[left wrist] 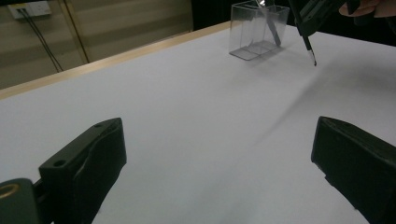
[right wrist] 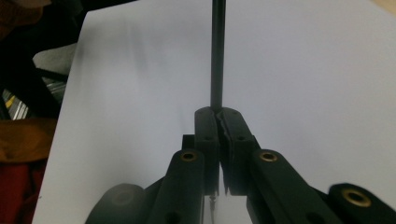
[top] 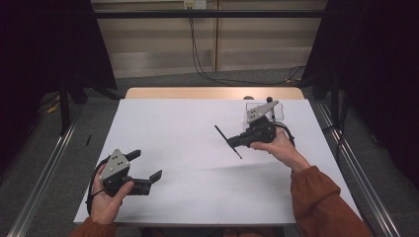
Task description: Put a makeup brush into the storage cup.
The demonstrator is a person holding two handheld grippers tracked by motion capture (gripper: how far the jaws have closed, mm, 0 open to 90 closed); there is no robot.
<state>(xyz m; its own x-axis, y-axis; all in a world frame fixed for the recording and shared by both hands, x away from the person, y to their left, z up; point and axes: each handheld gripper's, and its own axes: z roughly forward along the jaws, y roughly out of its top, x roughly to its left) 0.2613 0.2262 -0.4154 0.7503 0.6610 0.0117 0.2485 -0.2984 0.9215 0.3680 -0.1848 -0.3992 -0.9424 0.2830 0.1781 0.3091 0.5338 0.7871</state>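
R gripper (top: 236, 141) had its jaws pinched tight on a thin black rod (top: 228, 141), maybe a pen or stylus; can't tell which. In the right gripper view the rod (right wrist: 217, 51) ran straight out from between the closed jaw tips, above the white table surface (right wrist: 303, 70). In the high view the rod slanted, one end up-left, other end down-right, held off the table w/ a faint shadow beneath. R hand (top: 276, 144) wrapped the gripper body from the near side, jaws aimed left, forearm in a rust-orange sleeve (top: 321, 200) coming in from near right. Just behind it, far right of the table, stood a clear plastic box (top: 266, 111) w/ a dark stick in it.

L gripper (top: 148, 165) sat near left, jaws spread wide, nothing between them, pointing right. L hand (top: 109, 197) gripped it from below, wrist near the table's near edge.
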